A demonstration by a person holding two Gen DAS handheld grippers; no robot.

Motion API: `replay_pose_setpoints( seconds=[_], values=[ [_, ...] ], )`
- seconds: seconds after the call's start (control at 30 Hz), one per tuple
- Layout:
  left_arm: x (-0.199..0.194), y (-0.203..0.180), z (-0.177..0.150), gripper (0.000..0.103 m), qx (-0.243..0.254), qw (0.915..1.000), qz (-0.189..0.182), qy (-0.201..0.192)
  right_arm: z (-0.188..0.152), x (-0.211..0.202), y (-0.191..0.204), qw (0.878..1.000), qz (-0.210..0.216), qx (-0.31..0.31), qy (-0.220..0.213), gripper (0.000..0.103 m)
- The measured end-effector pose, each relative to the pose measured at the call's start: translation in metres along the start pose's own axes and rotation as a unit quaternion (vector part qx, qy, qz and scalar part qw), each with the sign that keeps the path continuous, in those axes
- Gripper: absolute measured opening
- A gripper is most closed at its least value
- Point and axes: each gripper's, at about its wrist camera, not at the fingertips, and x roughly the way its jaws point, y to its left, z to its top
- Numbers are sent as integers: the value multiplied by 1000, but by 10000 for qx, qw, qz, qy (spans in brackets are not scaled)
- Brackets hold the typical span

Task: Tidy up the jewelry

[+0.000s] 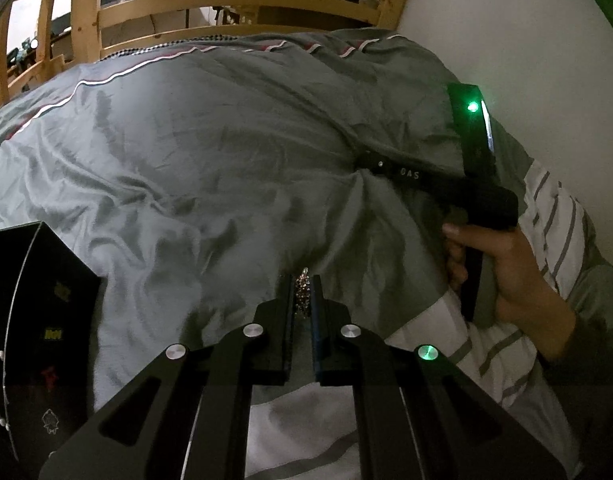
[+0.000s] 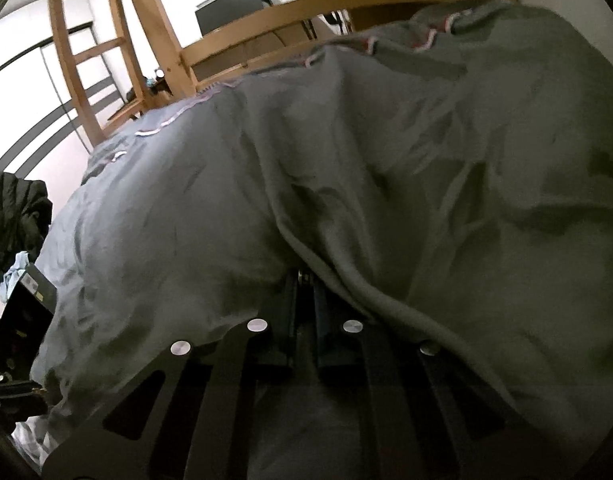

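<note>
My left gripper (image 1: 304,286) is pinched nearly closed on a sparkly beaded jewelry piece (image 1: 301,292), held between its fingers above the grey duvet (image 1: 210,168). My right gripper (image 2: 305,280) is almost closed; whether it holds anything, I cannot tell. A black box (image 1: 34,312) sits at left.

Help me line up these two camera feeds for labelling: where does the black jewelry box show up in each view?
Left wrist view: the black jewelry box fills the lower left edge, beside the left gripper, whose jaws pinch a sparkly jewelry piece.
Right wrist view: the same box sits small at the far left edge, partly cut off.
Shared landmark: the wooden bed frame runs behind the grey duvet in both.
</note>
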Motion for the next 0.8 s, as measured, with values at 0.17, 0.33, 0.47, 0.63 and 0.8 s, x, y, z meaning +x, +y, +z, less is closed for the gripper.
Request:
replay_pose_setpoints(
  seconds=[0.17,0.33,0.47,0.63,0.8],
  values=[
    [-3,1,0,6,-46,10000,40,-79,4,-9,7,9997,110,-92,-214,7],
    [-10,3,1,6,-87,9998,62,-196,12,-24,15,9986,219,-175,-441,7],
    [-15,4,2,6,-74,9996,77,-261,18,-34,22,9976,338,-223,-559,7],
    [-26,3,2,6,-44,9992,177,-355,19,-47,36,9961,504,-332,-648,7],
    [-45,2,2,6,-32,9980,397,-488,13,-63,54,9946,680,-454,-640,7]
  ],
)
